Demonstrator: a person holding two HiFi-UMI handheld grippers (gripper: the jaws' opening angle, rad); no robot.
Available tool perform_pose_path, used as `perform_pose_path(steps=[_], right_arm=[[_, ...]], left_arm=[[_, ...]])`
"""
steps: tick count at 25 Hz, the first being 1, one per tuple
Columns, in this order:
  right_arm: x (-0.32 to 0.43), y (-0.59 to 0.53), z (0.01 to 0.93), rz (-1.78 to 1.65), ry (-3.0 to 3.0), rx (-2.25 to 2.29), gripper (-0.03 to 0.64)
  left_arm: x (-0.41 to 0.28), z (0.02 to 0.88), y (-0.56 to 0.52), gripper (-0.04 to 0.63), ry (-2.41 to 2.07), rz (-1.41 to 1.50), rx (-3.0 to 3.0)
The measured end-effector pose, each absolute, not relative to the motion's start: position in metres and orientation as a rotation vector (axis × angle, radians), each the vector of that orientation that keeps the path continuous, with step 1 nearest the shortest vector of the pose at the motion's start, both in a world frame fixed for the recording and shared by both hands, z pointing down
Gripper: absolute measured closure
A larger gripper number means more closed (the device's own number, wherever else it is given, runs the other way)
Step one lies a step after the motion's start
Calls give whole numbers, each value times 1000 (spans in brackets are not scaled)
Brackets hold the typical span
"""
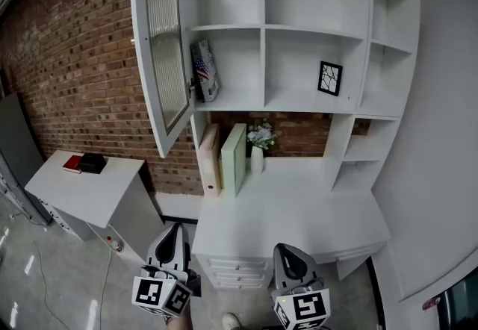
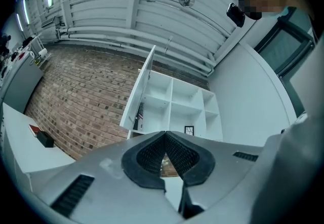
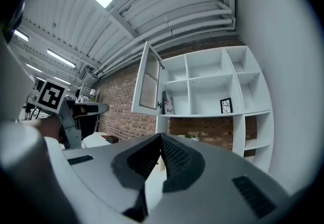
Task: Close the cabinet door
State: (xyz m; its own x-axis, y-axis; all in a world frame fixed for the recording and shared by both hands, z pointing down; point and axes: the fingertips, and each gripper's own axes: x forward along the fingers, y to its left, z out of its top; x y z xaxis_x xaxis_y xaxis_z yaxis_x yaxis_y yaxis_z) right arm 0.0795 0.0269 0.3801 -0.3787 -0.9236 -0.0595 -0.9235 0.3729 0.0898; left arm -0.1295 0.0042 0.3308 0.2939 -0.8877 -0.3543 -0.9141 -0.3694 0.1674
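Up on the wall unit: we see the cabinet door (image 1: 166, 45), a white frame with ribbed glass, swung wide open off the left edge of the white shelf unit (image 1: 261, 30), in front of the brick wall (image 1: 75, 60).
Door against left gripper: our left gripper (image 1: 174, 230) sits at the bottom of the head view, well below the door and well apart from it. In the left gripper view the door stands above the jaw tips and a little to their left.
Door against right gripper: our right gripper (image 1: 285, 248) is also low in the head view, and the door lies up and to its left, well apart. In the right gripper view the door is above the jaw tips, slightly left.
Left gripper state: we find its 2 jaws brought together at the tips, with nothing between them.
Right gripper state: its 2 jaws also meet at the tips and hold nothing.
Shelves: a book with a flag cover (image 1: 204, 71) leans in the compartment just beside the door's lower part, and a small framed picture (image 1: 329, 78) stands 1 compartment to the right.
Desk: on the white desk (image 1: 299, 209) under the shelves we see 2 upright boards (image 1: 234, 159) and a small vase of flowers (image 1: 259, 145) just beside them.
Left of the desk: a low white cabinet (image 1: 89, 194) carries a red book (image 1: 73, 163) and a black box (image 1: 92, 163), which sit side by side.
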Motion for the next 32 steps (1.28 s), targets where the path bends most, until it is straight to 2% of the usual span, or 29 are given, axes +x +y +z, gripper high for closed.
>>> perform_pose_path(steps=[11, 22, 23, 25, 26, 32], right_arm=[[37, -110, 371, -226, -2548, 1797, 615], [17, -162, 400, -140, -2488, 1789, 615], [15, -165, 401, -139, -2489, 1783, 615], [12, -171, 401, -145, -2495, 1773, 615], [11, -174, 400, -153, -2501, 1770, 615], [16, -184, 391, -167, -2511, 1786, 615]], left_arm=[[-186, 315, -142, 580, 1764, 513, -2408], [-214, 298, -185, 575, 1736, 637, -2344], [-215, 298, -188, 564, 1734, 632, -2345], [-216, 298, -195, 475, 1732, 621, -2343], [-216, 296, -197, 459, 1725, 628, -2340], [-224, 297, -208, 456, 1767, 567, -2312]])
